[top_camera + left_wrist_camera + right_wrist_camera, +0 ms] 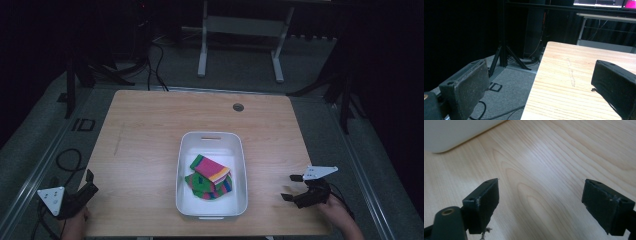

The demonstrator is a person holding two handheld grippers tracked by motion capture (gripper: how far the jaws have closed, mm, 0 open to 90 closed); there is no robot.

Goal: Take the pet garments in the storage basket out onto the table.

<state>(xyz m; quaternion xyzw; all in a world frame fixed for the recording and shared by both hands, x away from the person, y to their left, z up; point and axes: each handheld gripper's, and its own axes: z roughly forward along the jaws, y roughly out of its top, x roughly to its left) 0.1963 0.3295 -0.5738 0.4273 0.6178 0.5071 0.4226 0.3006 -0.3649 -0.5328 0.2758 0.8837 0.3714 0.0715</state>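
Lying folded in the white bin (212,212) at mid-table (145,145), striped socks (210,177) look soft and light; pinch a raised fold. Left claw (90,184) and right claw (291,187) gape empty.

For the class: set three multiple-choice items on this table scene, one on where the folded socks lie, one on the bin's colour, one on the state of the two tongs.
1. Where do the striped socks lie?
A. inside the bin
B. on the bare table
C. on the floor

2. What colour is the bin?
A. black
B. white
C. red

3. How do the left tongs and right tongs stand?
A. both shut on socks
B. one open, one shut
C. both open, holding nothing

Answers: 1 A, the socks rest within the bin's walls. 2 B, its rim and floor are white. 3 C, each pair's jaws stand apart over the table.
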